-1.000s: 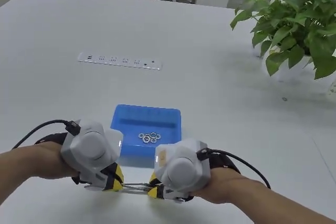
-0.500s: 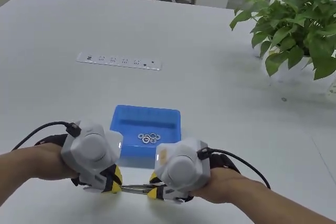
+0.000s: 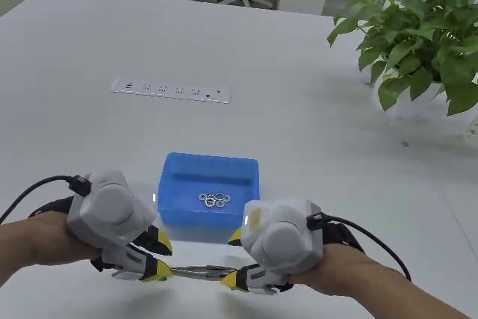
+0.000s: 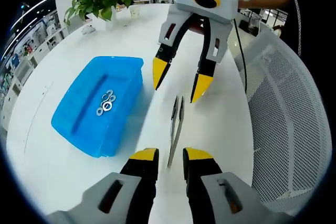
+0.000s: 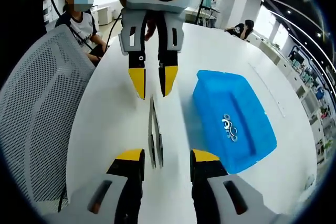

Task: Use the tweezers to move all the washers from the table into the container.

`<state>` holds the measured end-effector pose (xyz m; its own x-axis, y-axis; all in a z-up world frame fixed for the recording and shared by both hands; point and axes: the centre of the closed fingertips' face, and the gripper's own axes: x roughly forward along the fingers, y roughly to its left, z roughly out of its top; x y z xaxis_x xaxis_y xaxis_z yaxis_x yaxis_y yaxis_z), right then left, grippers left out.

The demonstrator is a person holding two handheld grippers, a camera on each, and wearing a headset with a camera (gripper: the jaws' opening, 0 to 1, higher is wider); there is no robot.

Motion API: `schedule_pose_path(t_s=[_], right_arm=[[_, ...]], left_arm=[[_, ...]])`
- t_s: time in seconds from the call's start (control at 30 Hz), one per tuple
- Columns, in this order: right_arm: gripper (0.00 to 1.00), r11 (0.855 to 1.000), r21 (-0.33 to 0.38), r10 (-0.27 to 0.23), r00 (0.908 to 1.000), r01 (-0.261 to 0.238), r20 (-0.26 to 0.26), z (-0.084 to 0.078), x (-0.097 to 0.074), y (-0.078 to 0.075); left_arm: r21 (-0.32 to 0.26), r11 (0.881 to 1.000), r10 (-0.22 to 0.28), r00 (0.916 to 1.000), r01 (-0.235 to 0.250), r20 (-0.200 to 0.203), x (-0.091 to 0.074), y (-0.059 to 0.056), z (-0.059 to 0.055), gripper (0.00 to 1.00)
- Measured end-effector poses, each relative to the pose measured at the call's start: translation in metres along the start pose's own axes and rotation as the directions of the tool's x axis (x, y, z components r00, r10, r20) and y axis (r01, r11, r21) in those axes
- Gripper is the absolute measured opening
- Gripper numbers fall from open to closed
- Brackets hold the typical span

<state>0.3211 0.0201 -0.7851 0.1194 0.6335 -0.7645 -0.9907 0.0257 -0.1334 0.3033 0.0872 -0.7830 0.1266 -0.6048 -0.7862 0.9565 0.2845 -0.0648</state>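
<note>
Two grippers face each other: left gripper (image 3: 159, 258) narrowly parted, tweezers (image 3: 198, 269) lying loose on the table (image 3: 299, 147) between the fingertips, right gripper (image 3: 233, 259) gaping wide. Just beyond the fingers the blue container (image 3: 200, 217) holds the washers (image 3: 213, 199) — plant (image 3: 418, 35) far right. Earlier, the grippers sat closer together.

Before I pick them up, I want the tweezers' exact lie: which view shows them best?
The left gripper view: the tweezers lie full length, both arms distinct. The right gripper view is nearly as good, also lengthwise; the head view gives a short thin stretch.
</note>
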Motion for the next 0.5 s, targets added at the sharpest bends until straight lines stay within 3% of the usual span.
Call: schedule_pose_path(t_s=[0.17, 0.3, 0.5], right_arm=[[0.42, 0.996, 0.069, -0.069, 0.9955, 0.065, 0.065, 0.006, -0.020, -0.013], [0.46, 0.989, 0.110, -0.111, 0.9901, 0.101, 0.087, 0.006, -0.032, -0.022], [0.55, 0.966, 0.208, -0.180, 0.9756, 0.152, 0.125, 0.000, -0.055, -0.036]], left_arm=[[-0.049, 0.997, 0.055, 0.9974, -0.053, 0.047, -0.015, 0.003, 0.002, 0.29], [-0.064, 0.995, 0.086, 0.9937, -0.082, 0.071, -0.025, 0.002, 0.007, 0.34], [-0.087, 0.987, 0.147, 0.9811, -0.136, 0.126, -0.042, 0.010, 0.014, 0.47]])
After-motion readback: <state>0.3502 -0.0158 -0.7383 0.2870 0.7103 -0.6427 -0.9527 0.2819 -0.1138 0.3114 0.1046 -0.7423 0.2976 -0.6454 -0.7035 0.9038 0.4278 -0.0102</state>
